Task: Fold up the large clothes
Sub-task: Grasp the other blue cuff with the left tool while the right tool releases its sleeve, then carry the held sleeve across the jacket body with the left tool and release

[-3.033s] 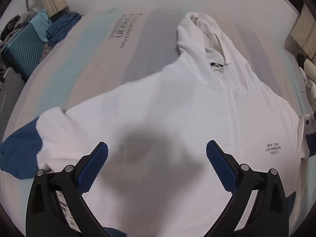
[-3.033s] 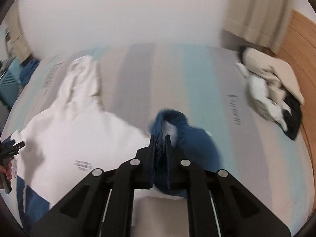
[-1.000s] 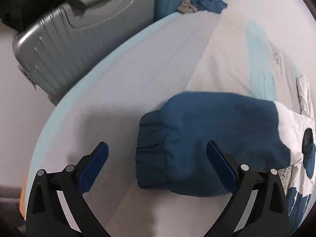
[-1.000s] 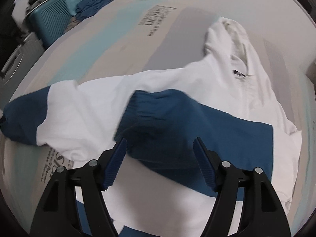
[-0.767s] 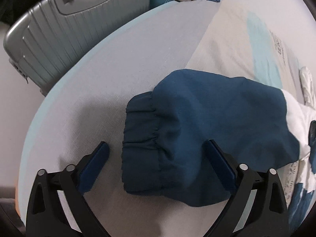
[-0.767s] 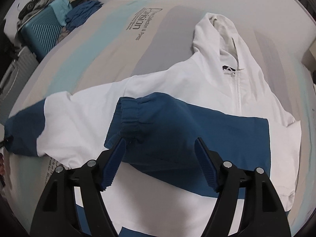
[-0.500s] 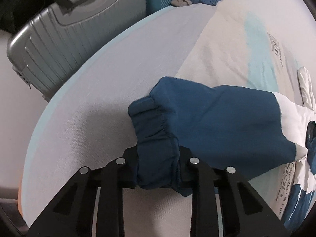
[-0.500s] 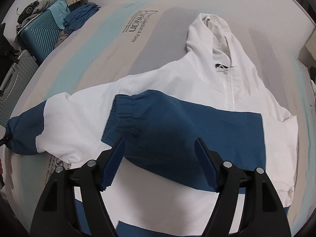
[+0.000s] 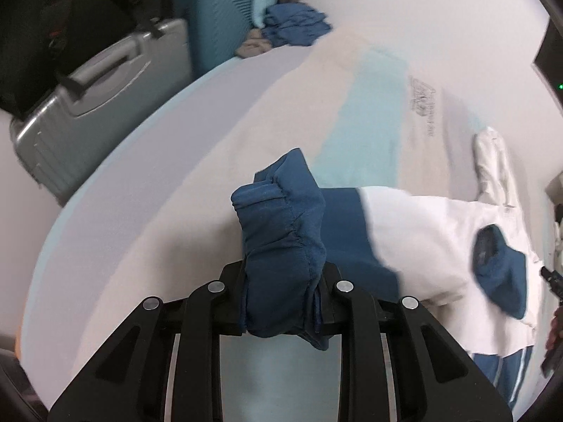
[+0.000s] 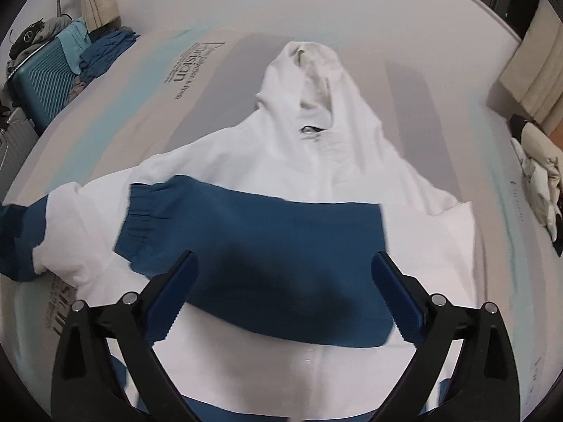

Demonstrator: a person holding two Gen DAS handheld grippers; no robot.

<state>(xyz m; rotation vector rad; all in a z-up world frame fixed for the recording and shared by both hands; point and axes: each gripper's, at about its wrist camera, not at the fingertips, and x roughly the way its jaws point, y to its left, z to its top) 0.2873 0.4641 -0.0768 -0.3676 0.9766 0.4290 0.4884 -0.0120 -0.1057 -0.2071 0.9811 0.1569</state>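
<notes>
Left gripper (image 9: 281, 292) pinching blue cuff (image 9: 281, 232) of left sleeve, lifted off bed (image 9: 140, 211). Right gripper (image 10: 281, 292) jaws just opened wide, nothing between, hovering over hoodie (image 10: 334, 147) where right sleeve (image 10: 253, 239) already lies across chest. Tip imo: carry cuff flat across, parallel to that sleeve, no twist, release once settled.

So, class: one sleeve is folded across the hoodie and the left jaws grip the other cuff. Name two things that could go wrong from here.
1. The left gripper pinches only the bunched cuff; it may slip out as the sleeve is carried over.
2. The folded sleeve lies loose on the hoodie, with the right gripper open above it; dragging the second sleeve across may shift it.
</notes>
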